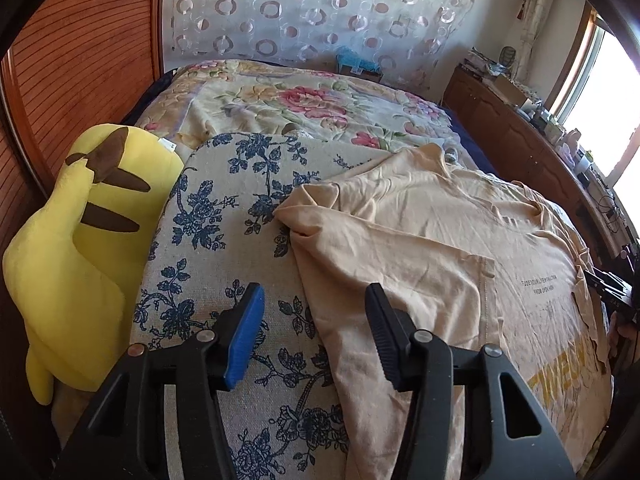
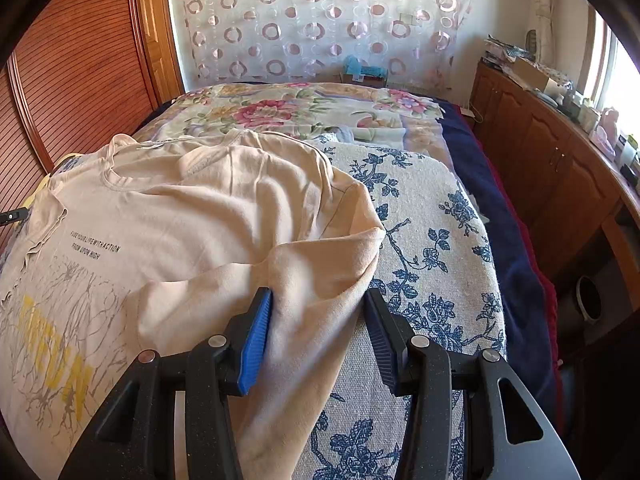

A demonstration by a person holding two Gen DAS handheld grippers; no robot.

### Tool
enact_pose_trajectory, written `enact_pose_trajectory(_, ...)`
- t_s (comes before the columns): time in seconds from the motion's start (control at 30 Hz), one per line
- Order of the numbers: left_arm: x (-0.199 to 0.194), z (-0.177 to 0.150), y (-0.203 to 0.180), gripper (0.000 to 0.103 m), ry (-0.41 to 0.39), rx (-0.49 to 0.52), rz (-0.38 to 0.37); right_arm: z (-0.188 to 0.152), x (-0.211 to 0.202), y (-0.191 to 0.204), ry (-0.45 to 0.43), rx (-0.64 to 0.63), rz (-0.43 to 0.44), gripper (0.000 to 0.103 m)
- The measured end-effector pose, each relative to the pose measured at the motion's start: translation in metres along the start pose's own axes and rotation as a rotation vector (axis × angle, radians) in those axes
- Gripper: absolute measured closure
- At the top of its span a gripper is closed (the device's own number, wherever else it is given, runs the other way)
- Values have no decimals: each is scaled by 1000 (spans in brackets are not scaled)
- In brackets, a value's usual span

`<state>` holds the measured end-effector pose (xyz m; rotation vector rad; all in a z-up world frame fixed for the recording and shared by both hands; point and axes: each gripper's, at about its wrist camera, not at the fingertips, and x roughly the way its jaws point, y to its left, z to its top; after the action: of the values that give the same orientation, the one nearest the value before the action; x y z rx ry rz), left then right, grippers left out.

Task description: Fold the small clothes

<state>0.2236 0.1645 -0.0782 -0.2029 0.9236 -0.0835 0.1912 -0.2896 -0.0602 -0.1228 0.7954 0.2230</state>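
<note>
A yellow plush toy (image 1: 76,240) slumps at the far left of the bed beside a wooden slatted door (image 1: 76,64), next to a pad covered in blue-floral fabric (image 1: 224,216) that serves as the folding surface. On that pad lies the task's garment, a cream T-shirt (image 1: 460,240) spread print-side up, with small dark lettering and a yellow word across its chest. The left gripper (image 1: 314,336) hovers at the shirt's left edge with its jaws spread: the blue pad hangs over bare floral cloth, the black one over the shirt's hem side, and nothing is pinched. Across the garment, the right gripper (image 2: 318,340) straddles a bunched fold of the right sleeve (image 2: 320,280); its jaws stand apart with the fabric between them, though whether the pads truly press the cloth cannot be told. The shirt looks light, soft and limp, likely to sag and crease wherever it goes unsupported, so the sensible holds appear to be the doubled hem, the sleeve edge or a shoulder seam, where stitching gives the pads something to bite. To the right, a wooden cabinet (image 2: 552,168) along the window wall carries a clutter of small boxes and bottles too small to identify; its doors are closed.
</note>
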Motion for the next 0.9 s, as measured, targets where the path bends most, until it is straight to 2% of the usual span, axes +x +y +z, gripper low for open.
enact_pose_trajectory(0.07, 4, 2, 0, 57, 12, -5, -9, 0, 0, 0, 0, -1, 1, 55)
enact_pose_trajectory(0.53, 16, 21, -10, 57, 43, 4, -36, 0, 0, 0, -1, -1, -3, 55)
enact_pose_trajectory(0.67, 18, 22, -14, 92, 44, 22, -16, 0, 0, -1, -1, -4, -3, 55)
enact_pose_trajectory(0.7, 17, 21, -14, 95, 45, 23, -17, 0, 0, 0, -1, -4, -4, 57)
enact_pose_trajectory(0.73, 15, 20, -15, 97, 42, 25, -13, 0, -2, 0, -7, -10, 20, 69)
enact_pose_trajectory(0.77, 12, 19, -16, 98, 39, 31, -16, 1, -3, 2, -6, -21, 41, 96)
enact_pose_trajectory(0.83, -1, 17, -20, 98, 9, 52, -29, 3, -10, 8, -21, -57, 10, 96)
enact_pose_trajectory(0.9, -17, 16, -24, 99, -24, 60, -49, 7, -23, 11, -62, -62, 33, 96)
